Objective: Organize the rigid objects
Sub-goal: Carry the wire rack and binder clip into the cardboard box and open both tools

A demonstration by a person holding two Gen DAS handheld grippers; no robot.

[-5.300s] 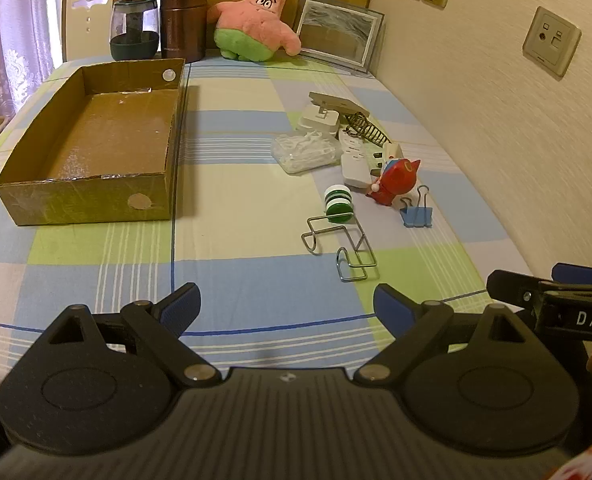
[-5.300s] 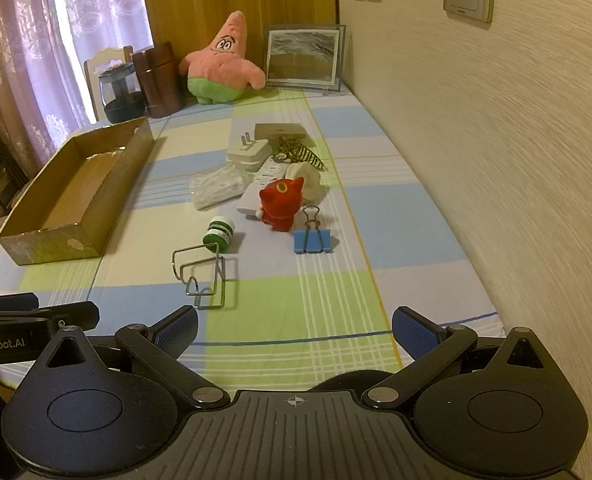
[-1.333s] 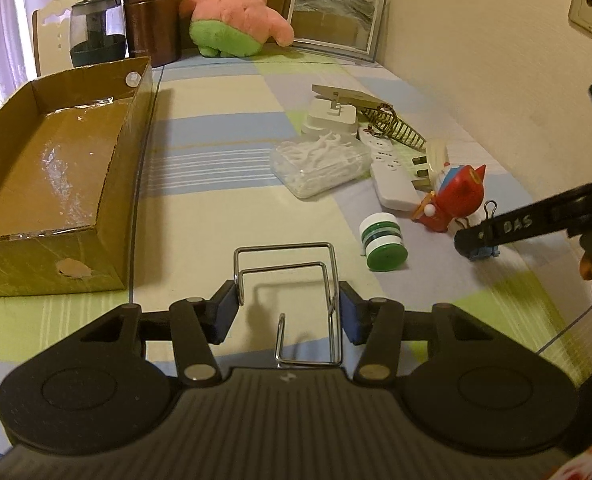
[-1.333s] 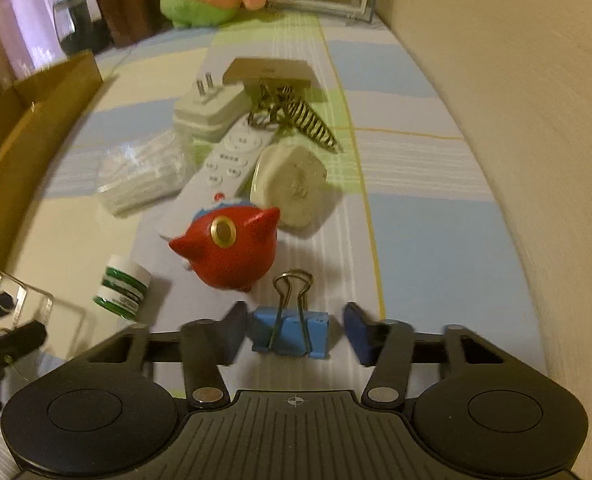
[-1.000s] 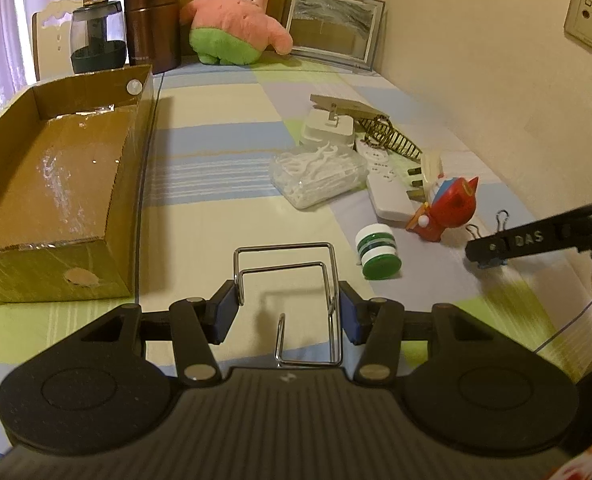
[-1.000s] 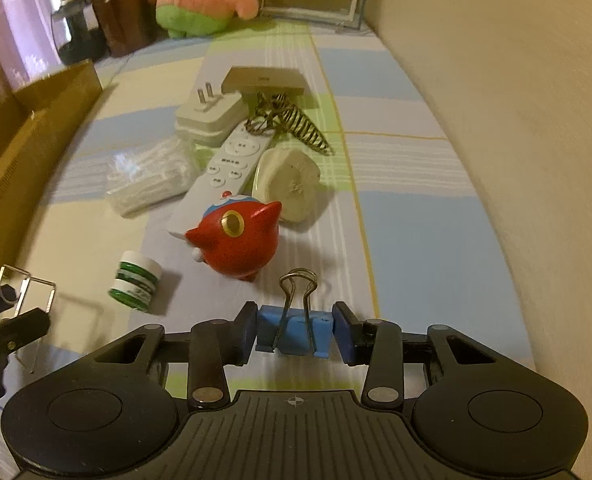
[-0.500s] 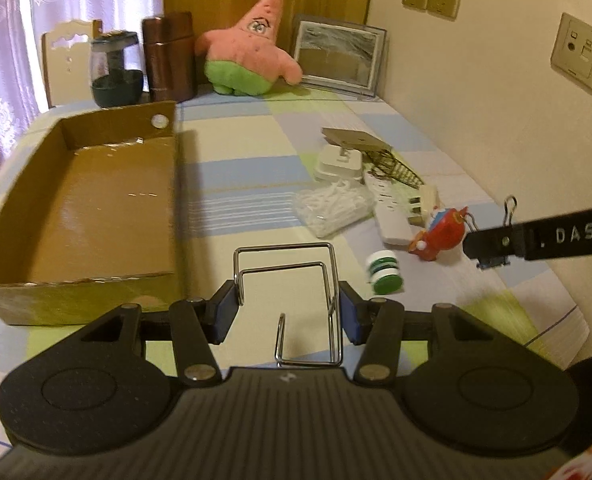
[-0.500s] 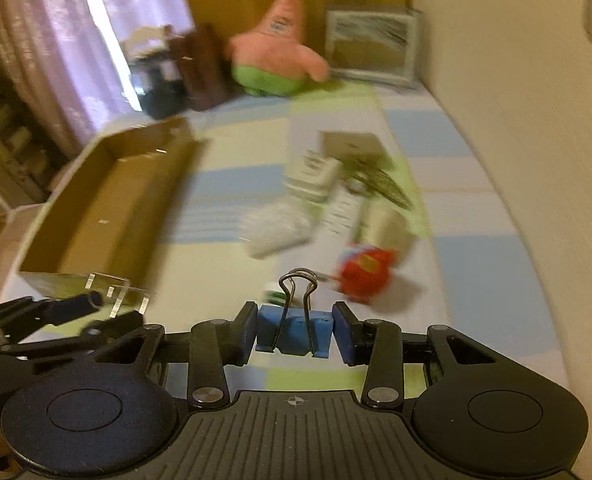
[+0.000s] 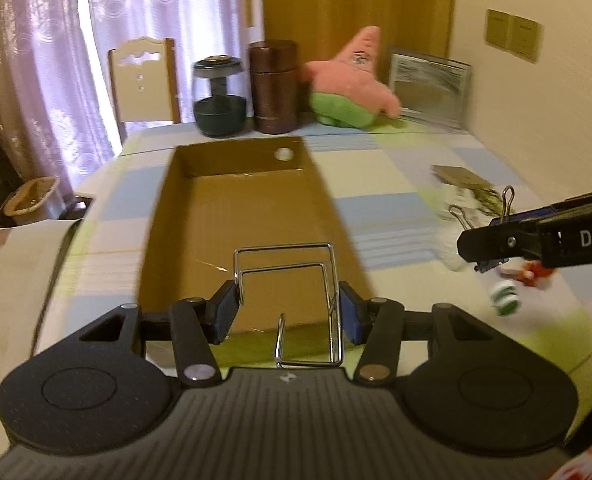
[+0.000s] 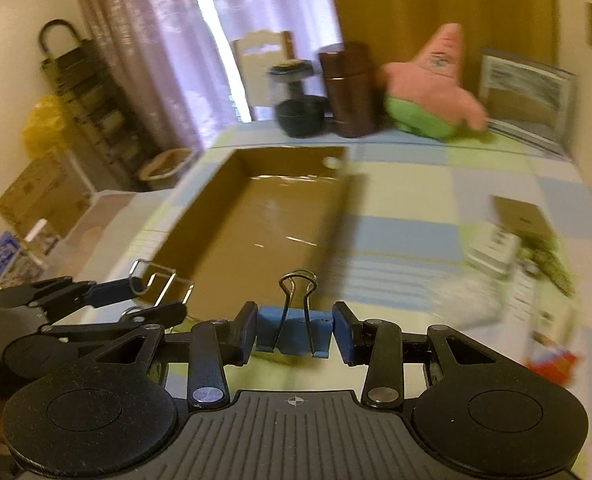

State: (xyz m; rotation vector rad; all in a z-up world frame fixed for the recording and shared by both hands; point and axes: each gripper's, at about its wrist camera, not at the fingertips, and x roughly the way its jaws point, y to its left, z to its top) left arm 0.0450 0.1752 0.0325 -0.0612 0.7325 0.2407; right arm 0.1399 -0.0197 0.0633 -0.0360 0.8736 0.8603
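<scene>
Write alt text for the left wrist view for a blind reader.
The left gripper holds a bent wire rack, its jaws shut on it, just short of an open cardboard box. At right, the right gripper carries a blue binder clip.

You have a silver wire rack between blue-padded black fingers and a blue binder clip with silver handles. Ahead sits a brown cardboard box on a tabletop checked in pale blue, green and cream. Behind: a pink-and-green plush star, lilac curtains.
</scene>
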